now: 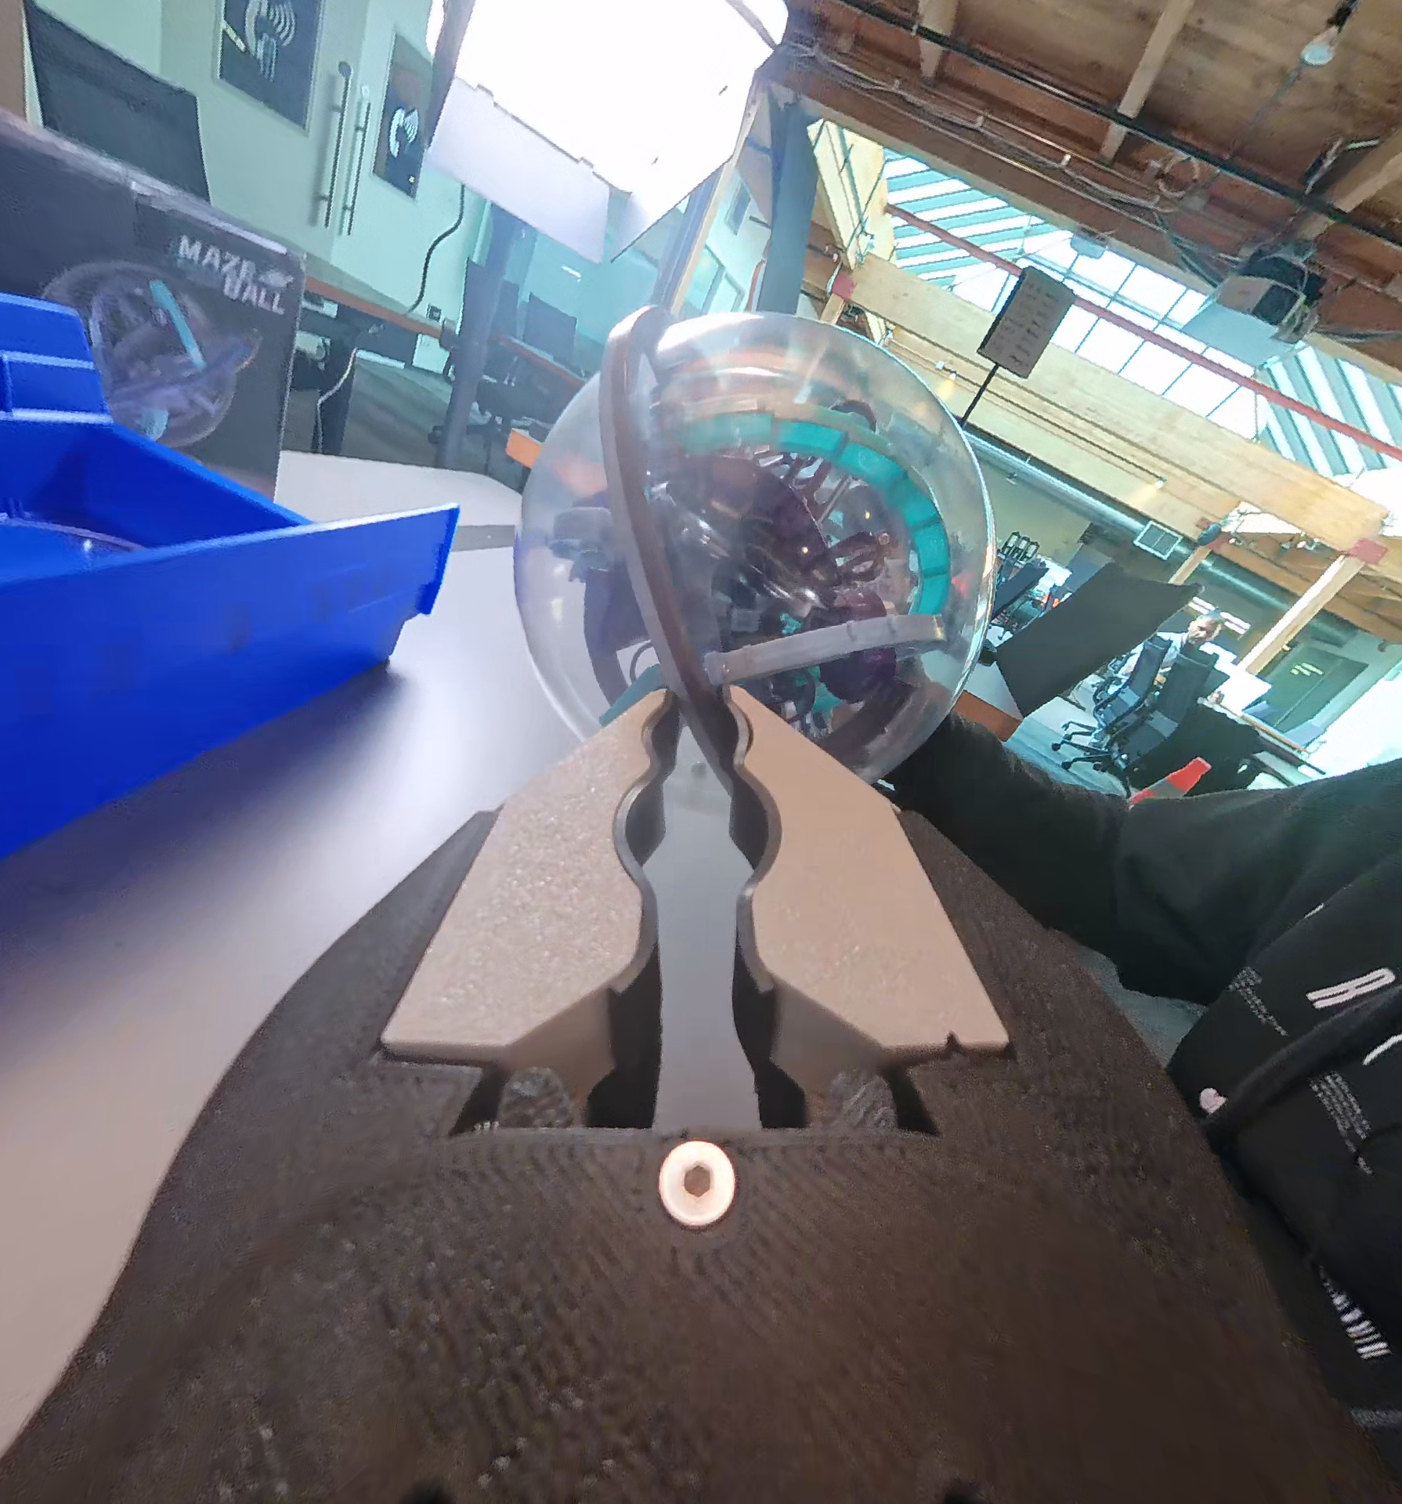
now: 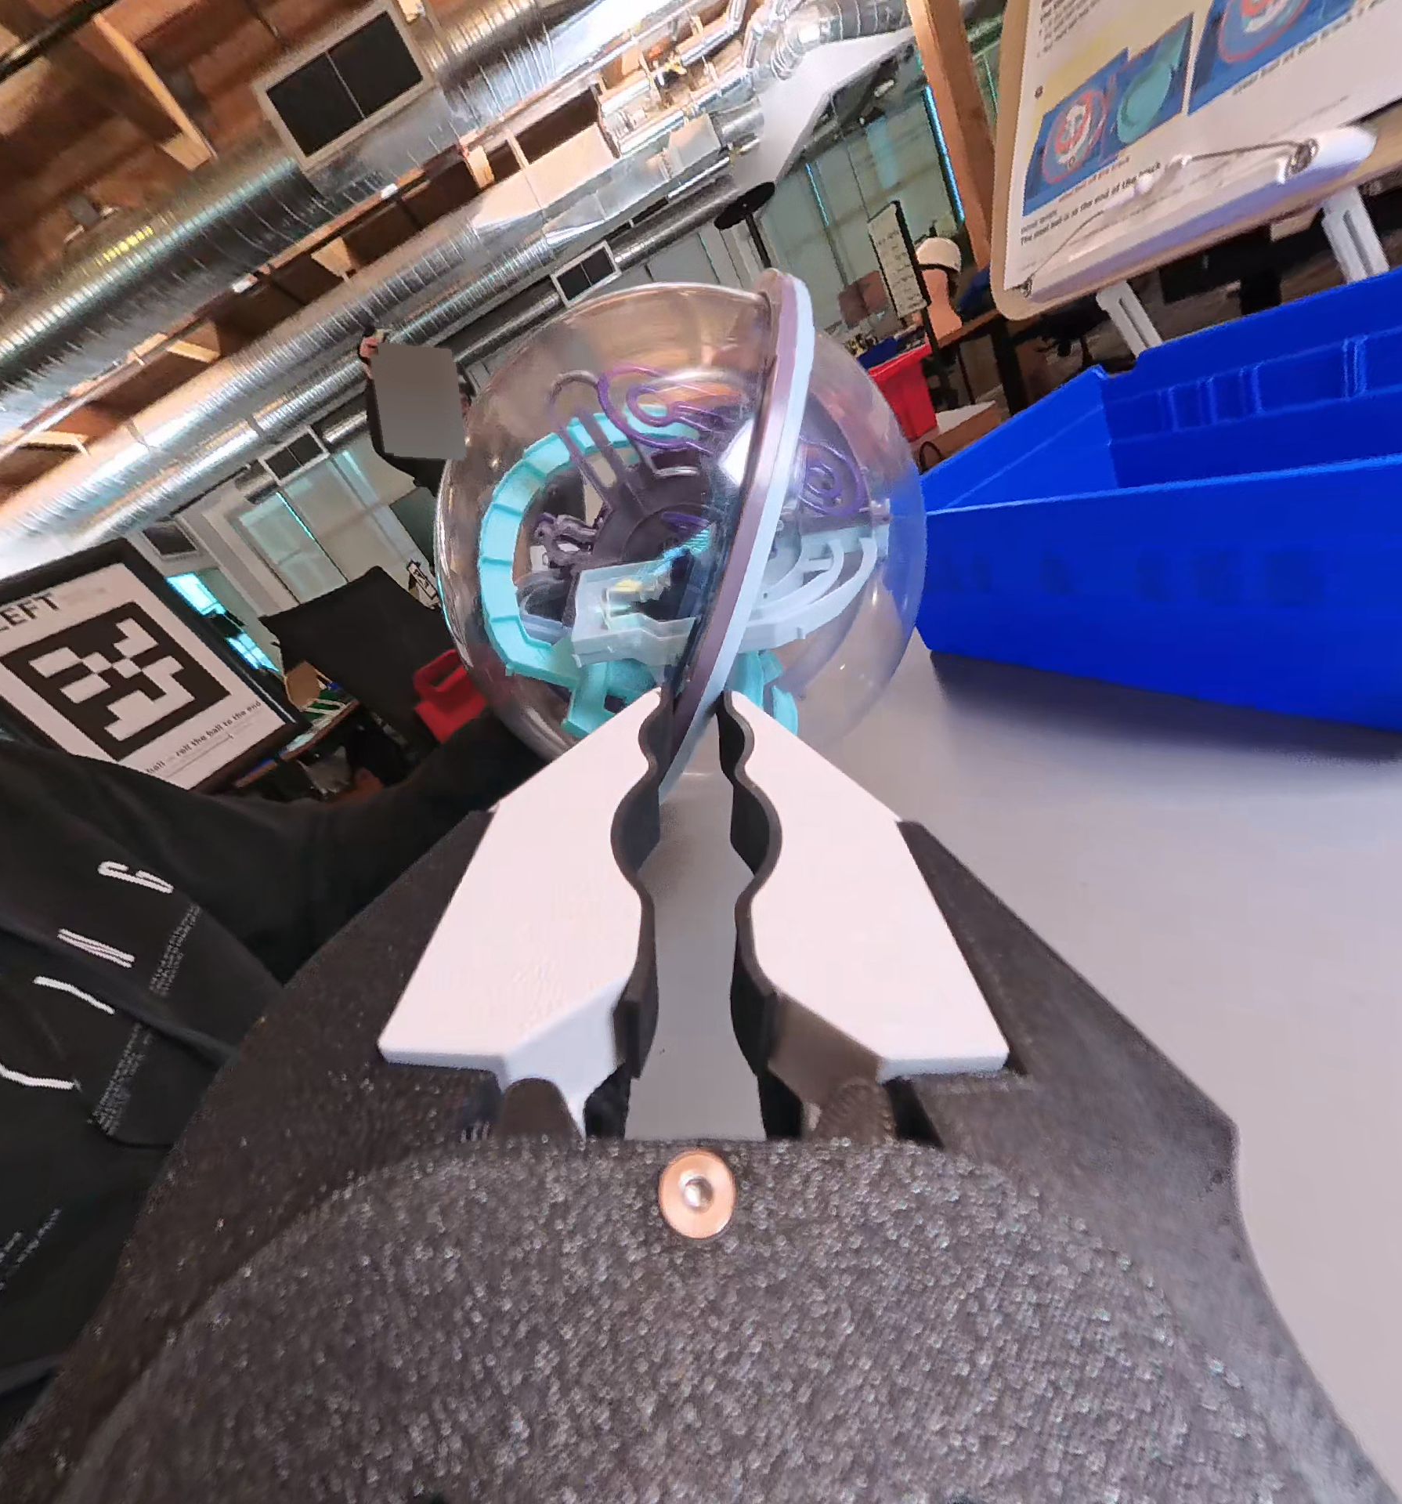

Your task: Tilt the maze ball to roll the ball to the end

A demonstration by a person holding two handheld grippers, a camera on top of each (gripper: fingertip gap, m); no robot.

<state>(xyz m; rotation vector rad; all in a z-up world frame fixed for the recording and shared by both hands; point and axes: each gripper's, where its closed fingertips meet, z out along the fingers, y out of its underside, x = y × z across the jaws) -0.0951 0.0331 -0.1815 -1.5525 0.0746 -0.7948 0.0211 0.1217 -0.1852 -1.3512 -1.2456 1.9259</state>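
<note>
Both our grippers, left (image 1: 698, 716) and right (image 2: 694, 716), pinch the clear maze ball's (image 1: 755, 537) equatorial rim (image 1: 641, 504), jaws nearly closed.

Blue bin (image 1: 193, 586) crowds the table (image 1: 193, 854) beside the maze ball (image 1: 755, 537).

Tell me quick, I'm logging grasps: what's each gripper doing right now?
Left gripper: closed on the rim band of the maze ball.
Right gripper: closed on the same ball's rim band, opposite side.
</note>
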